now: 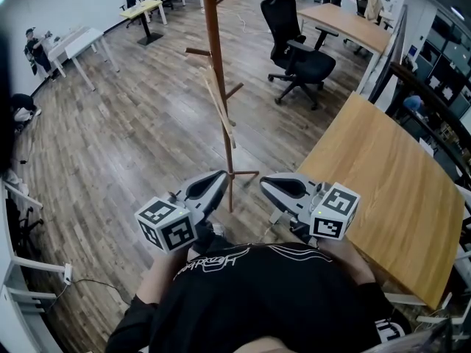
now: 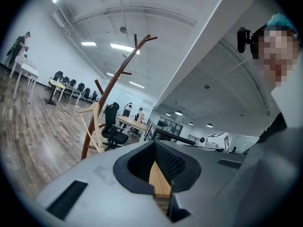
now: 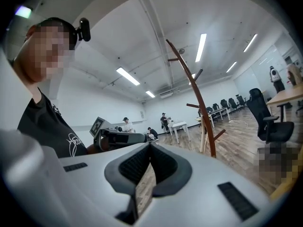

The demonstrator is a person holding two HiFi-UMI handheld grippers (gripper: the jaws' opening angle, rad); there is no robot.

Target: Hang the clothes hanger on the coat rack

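— Where is the hanger?
— The pale wooden hanger (image 1: 219, 109), a slim triangular frame, hangs against the dark brown coat rack (image 1: 214, 43), partway up its pole, among the side pegs.
— Which way does it run?
— In the head view its long axis slants along the pole, its lower end nearer the person. The hook is too small to make out.
— And the grippers?
— Both are on the person's side of the coat rack, apart from it and level. The left gripper (image 1: 221, 175) is clenched on nothing; the right gripper (image 1: 263, 182) likewise.
— Room to move?
— Bare plank floor (image 1: 132, 138) lies left of the coat rack. Right of it stand the table (image 1: 397, 182), its edge near the right gripper, and a black office chair (image 1: 298, 50).
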